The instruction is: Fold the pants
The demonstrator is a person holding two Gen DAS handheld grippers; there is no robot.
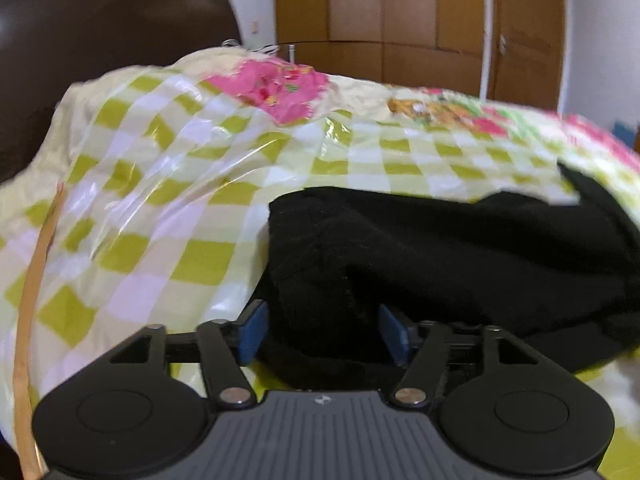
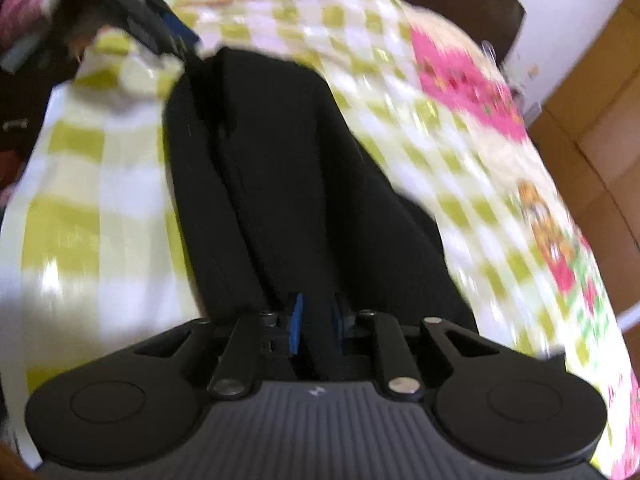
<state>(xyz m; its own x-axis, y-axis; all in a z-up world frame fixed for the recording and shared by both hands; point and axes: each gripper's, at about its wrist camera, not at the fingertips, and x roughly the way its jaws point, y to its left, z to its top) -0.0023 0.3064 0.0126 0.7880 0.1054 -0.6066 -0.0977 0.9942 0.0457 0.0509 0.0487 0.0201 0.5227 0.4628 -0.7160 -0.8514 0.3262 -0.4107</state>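
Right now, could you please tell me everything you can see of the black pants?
The black pants are soft, matte, knit-looking fabric, bunched in thick folds on the checked plastic tablecloth. The left gripper straddles one end, jaws apart around the cloth. The right gripper is shut on a fold at the other end. Blur hides finer detail.

My left hand-held gripper (image 1: 322,330) points toward 12 o'clock, its blue pads (image 1: 251,332) standing wide apart with black cloth bunched between them; I cannot tell whether they press it. My right hand-held gripper (image 2: 316,330) also aims at 12 o'clock, its blue pads (image 2: 295,328) drawn close together, pinching a fold of black cloth. In the right wrist view, the other gripper shows blurred at 10 o'clock.
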